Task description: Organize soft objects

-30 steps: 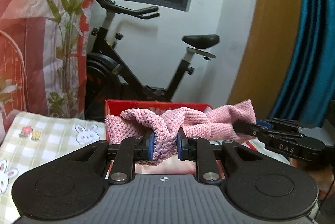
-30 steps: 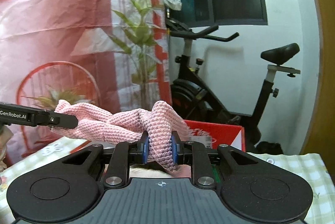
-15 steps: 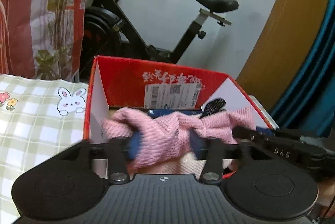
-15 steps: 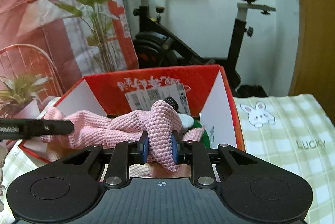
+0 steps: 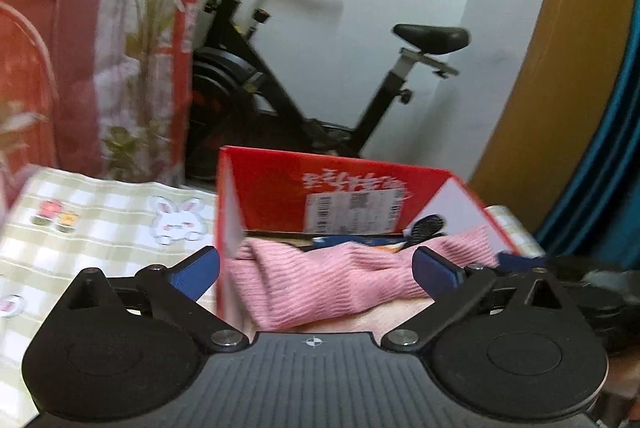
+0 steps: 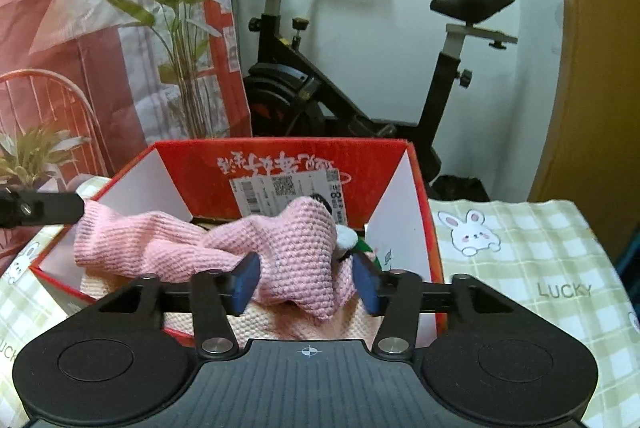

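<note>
A: Where's the pink knit cloth [image 5: 320, 280] sitting?

B: It lies inside the open red box [image 5: 280, 187], at the lower middle of the left wrist view, draped over a paler knit item [image 6: 280, 324] and other things I can't make out. In the right wrist view the cloth is bunched at the centre, stretching to the left of the frame.

A: And the left claw [image 5: 316, 268]?

B: Spread wide, its jaws having just been opening. The blue pads [image 5: 196, 268] stand well clear on either side of the cloth, which lies between them but untouched.

A: The right claw [image 6: 306, 284]?

B: Partly spread, its jaws also just opening. A fold of the cloth hangs between the pads; the left pad is at the fabric's edge, the right pad stands apart from it, so nothing is gripped.

A: What's around the box?

B: It rests on a worktop with a checked bunny cloth [image 6: 520, 260]. An exercise bike [image 6: 360, 87] stands behind, and a leafy plant [image 6: 176, 27] at upper left.
</note>
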Action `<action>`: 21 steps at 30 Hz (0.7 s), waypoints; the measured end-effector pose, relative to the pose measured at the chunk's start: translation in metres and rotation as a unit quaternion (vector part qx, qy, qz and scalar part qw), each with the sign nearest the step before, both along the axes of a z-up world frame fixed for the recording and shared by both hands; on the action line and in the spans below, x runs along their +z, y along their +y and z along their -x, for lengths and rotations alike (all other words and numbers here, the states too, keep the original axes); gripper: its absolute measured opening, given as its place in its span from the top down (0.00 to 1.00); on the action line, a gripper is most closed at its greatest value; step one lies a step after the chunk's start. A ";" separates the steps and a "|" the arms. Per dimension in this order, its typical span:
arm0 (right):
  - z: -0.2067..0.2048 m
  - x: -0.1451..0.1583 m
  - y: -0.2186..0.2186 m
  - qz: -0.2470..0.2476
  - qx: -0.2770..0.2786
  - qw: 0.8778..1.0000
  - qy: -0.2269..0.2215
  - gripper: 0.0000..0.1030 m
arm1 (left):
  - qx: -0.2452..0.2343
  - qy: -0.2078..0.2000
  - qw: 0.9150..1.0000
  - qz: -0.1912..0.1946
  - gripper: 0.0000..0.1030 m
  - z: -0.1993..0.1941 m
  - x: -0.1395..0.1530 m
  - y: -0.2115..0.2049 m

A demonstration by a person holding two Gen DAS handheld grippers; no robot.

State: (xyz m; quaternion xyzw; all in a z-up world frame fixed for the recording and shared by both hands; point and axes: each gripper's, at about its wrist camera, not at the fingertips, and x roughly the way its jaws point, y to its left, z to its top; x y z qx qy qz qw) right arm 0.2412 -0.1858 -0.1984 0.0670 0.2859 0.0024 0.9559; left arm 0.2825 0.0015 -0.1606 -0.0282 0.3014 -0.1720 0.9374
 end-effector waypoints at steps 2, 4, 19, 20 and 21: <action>0.005 0.005 0.001 0.004 -0.001 1.000 -0.002 0.41 | 0.010 -0.005 1.000 -0.026 0.00 0.004 0.002 -0.003; 0.009 0.009 0.003 0.007 -0.003 1.000 -0.003 0.27 | 0.010 -0.009 0.999 -0.038 0.00 0.009 0.004 -0.003; 0.034 0.027 0.002 0.012 -0.022 1.000 -0.012 0.00 | 0.037 -0.004 0.999 -0.035 0.00 0.028 0.009 0.004; 0.036 0.029 0.002 0.012 -0.024 1.000 -0.013 0.00 | 0.034 -0.007 0.999 -0.037 0.00 0.029 0.010 0.004; 0.037 0.030 0.002 0.011 -0.025 1.000 -0.014 0.00 | 0.031 -0.009 0.999 -0.036 0.00 0.031 0.012 0.004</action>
